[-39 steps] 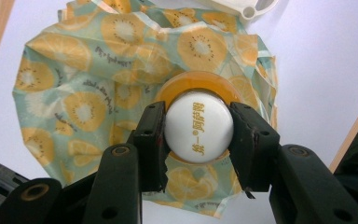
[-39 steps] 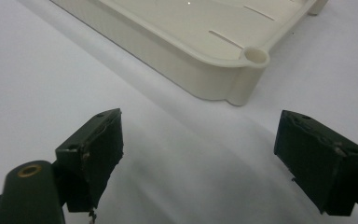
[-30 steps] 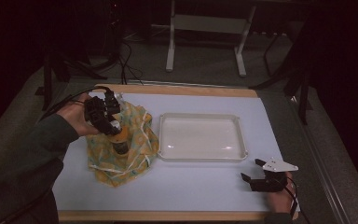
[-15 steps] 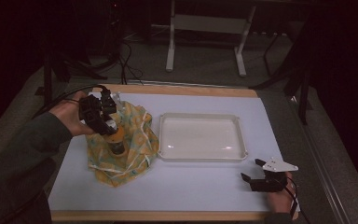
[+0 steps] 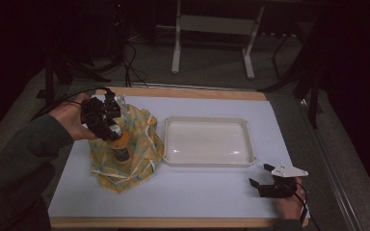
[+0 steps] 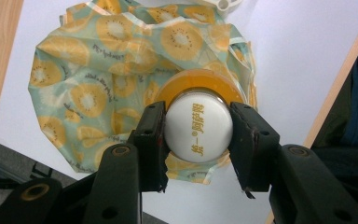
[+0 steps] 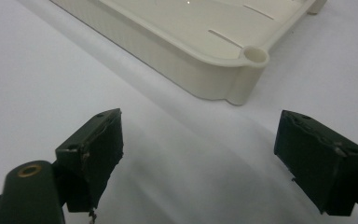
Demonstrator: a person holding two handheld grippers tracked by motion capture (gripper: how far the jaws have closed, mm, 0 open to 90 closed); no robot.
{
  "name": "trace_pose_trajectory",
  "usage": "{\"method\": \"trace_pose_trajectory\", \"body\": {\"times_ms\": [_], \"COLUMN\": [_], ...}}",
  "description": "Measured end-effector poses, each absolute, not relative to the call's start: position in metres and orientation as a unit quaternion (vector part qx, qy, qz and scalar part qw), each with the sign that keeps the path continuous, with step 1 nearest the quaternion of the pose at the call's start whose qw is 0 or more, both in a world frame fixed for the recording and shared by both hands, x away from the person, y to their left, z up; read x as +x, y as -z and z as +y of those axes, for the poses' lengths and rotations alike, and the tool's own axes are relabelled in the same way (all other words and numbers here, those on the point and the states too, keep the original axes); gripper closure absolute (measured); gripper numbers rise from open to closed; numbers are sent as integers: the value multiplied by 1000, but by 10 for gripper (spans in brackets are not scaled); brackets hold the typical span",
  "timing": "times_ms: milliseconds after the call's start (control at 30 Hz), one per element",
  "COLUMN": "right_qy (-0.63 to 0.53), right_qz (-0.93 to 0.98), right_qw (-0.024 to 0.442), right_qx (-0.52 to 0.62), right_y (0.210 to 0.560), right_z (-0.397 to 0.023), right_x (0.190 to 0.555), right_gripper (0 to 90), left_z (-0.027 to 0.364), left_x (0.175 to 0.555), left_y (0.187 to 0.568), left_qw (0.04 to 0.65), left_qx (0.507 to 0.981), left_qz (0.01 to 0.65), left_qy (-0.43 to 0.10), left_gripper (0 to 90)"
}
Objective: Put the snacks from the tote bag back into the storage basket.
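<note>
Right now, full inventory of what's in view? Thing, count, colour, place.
Orange plastic bottle with white round cap: 1, upright on the cloth, table's left.
Fruit-print fabric cloth: 1, green and yellow, crumpled under the bottle.
Rectangular plastic tray: 1, cream, mid-table, nothing in it.
Table: 1, white top, wooden edge.
Metal stand: 1, pale, floor behind the table.
Left gripper: 1, black, clamped on the cap.
Right gripper: 1, black, open, near right corner.

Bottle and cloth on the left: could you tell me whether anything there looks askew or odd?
Nothing is spilled or damaged. The bottle stands upright on the cloth, its white cap clamped in the left claw. The cloth lies crumpled, bunched around the bottle rather than flat.
</note>
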State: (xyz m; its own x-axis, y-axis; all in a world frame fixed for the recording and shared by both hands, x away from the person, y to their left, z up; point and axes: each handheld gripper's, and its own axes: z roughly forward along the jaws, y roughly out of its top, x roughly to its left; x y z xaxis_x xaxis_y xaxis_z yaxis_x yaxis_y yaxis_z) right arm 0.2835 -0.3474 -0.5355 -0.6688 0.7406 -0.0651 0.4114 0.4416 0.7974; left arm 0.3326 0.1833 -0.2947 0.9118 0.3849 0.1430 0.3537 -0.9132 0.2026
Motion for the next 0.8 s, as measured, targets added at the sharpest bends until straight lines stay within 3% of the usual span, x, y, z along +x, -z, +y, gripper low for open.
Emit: {"method": "trace_pose_trajectory", "body": {"times_ms": [800], "right_qy": [-397], "right_qz": [823], "right_qw": [206], "right_qx": [351], "right_y": [535], "right_z": [-348], "right_x": [284], "right_gripper": [151], "left_z": [156], "left_x": [330], "left_y": [277], "left_qw": [94], "left_qx": [980], "left_qz": [152], "left_qy": [-90], "left_gripper": [592]}}
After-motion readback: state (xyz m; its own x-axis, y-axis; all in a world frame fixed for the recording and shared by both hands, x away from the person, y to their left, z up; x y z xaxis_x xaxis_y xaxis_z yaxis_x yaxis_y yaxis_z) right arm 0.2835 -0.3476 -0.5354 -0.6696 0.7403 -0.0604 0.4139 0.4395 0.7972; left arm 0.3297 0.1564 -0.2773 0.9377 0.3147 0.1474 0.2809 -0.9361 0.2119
